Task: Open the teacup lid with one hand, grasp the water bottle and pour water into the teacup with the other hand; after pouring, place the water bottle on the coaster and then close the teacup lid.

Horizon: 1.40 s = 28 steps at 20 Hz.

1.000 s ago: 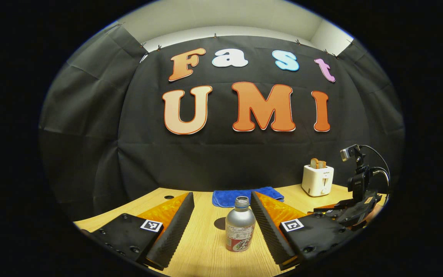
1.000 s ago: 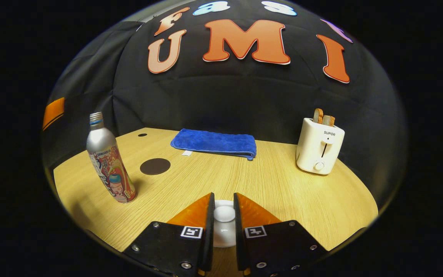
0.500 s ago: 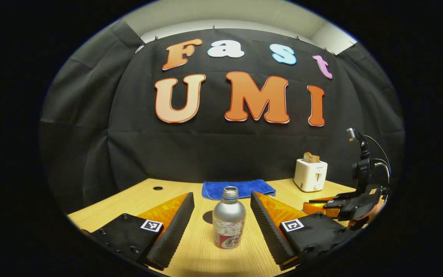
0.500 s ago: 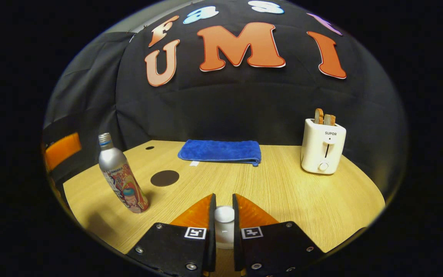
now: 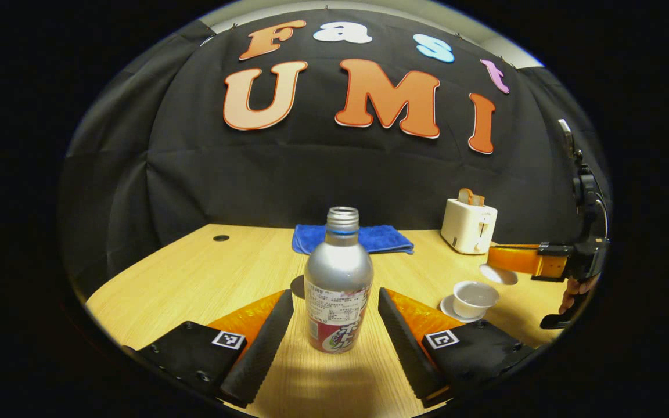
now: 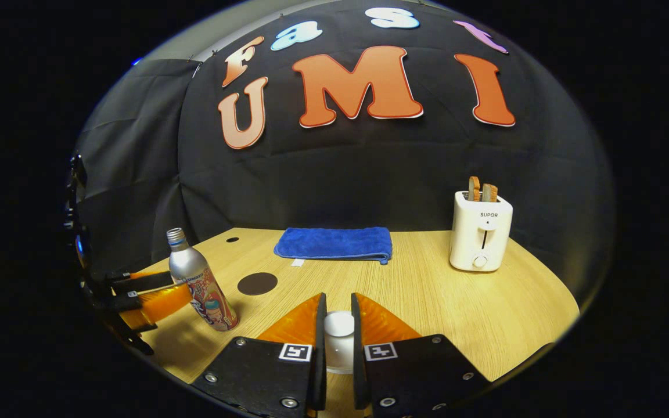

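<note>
Lid lifted, bottle between open fingers

Bottle (image 5: 338, 278) stands upright on the table (image 5: 195, 278), uncapped, between the left gripper's (image 5: 334, 325) wide-spread fingers, untouched. Right of the bottle sits the open teacup (image 5: 474, 298). The right gripper (image 6: 337, 334) clamps the white lid (image 6: 339, 339), held above the teacup

Both cameras sat low over the counter (image 5: 195, 278), facing the back wall. Left view was close behind the bottle (image 5: 338, 278); both shared bottle, towel (image 6: 333, 242), toaster (image 6: 480, 231).

One water bottle (image 5: 338, 284), teacup (image 5: 474, 297), lid (image 6: 339, 325), coaster (image 6: 256, 283), towel (image 6: 334, 244), toaster (image 6: 479, 231).
</note>
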Available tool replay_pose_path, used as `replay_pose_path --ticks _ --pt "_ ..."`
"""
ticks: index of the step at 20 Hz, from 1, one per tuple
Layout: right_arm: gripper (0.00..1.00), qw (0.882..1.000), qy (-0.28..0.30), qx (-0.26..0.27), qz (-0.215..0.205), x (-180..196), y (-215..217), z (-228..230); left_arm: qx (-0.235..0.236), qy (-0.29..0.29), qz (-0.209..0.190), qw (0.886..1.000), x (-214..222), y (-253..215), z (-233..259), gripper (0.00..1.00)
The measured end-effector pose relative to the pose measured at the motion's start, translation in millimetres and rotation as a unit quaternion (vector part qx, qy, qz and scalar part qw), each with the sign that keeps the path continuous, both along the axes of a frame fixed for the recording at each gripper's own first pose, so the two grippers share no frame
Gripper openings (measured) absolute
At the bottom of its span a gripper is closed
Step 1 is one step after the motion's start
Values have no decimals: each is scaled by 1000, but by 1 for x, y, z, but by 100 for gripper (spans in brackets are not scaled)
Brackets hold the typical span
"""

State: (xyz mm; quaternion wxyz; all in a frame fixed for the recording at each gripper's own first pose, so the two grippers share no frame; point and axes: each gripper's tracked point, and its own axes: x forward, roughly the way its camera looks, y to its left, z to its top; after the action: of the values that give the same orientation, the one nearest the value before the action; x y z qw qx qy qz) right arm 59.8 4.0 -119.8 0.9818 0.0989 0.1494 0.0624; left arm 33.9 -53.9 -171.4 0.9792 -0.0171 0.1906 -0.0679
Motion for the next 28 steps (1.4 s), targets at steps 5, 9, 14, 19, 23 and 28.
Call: replay_pose_path --ticks 5,9,14,19,23,28 --pt "18 1000 -15 9 -13 -5 -13 17 7 45 3 999 7 -1 -28 97" --pt "18 999 -25 2 -20 -9 -23 26 12 63 5 998 9 -1 -39 97" --pt "19 999 -28 5 -22 -16 -30 28 25 61 16 998 22 -1 -47 89" --pt "19 999 -28 8 -29 -20 -41 29 61 50 8 997 28 -2 -45 84" --pt "19 999 -33 12 -36 -24 -50 32 129 29 -22 991 36 -13 -36 84" --pt "18 998 -37 15 -46 -33 -66 34 227 15 -59 972 35 -25 -30 84"
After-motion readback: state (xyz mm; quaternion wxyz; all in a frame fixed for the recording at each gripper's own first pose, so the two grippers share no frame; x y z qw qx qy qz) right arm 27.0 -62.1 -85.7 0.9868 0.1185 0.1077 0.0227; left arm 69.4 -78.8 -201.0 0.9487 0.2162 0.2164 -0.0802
